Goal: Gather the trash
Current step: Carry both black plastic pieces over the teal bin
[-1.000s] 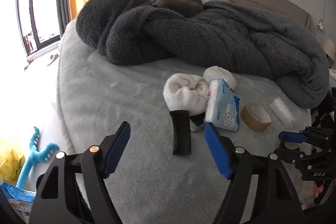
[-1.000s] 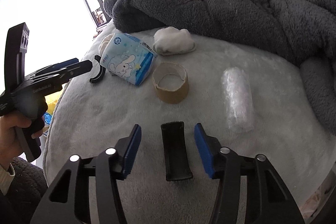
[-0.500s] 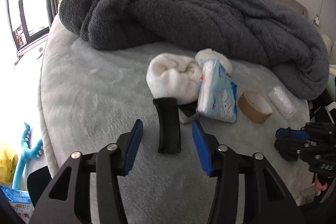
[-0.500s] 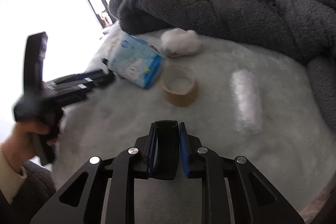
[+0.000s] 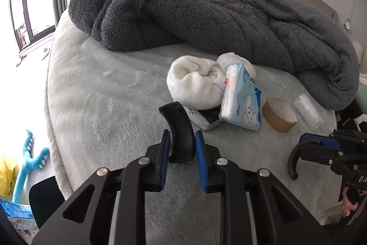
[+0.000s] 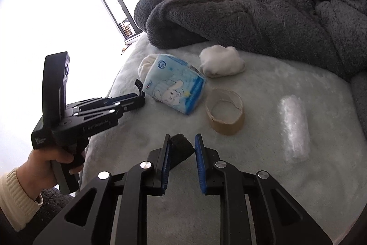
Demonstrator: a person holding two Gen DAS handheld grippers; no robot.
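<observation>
One tissue pack [image 5: 240, 102] lies beside two white towel rolls [image 5: 195, 84].

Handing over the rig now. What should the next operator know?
Left gripper: jaws have just been closing, now pinched on its own black tab; no trash held.
Right gripper: shut the same way, empty.
On the bed: tissue pack, tape core, plastic roll, white bundles, wrapper.
Done: nothing picked up.
Left: all of it; no bin in view.
</observation>
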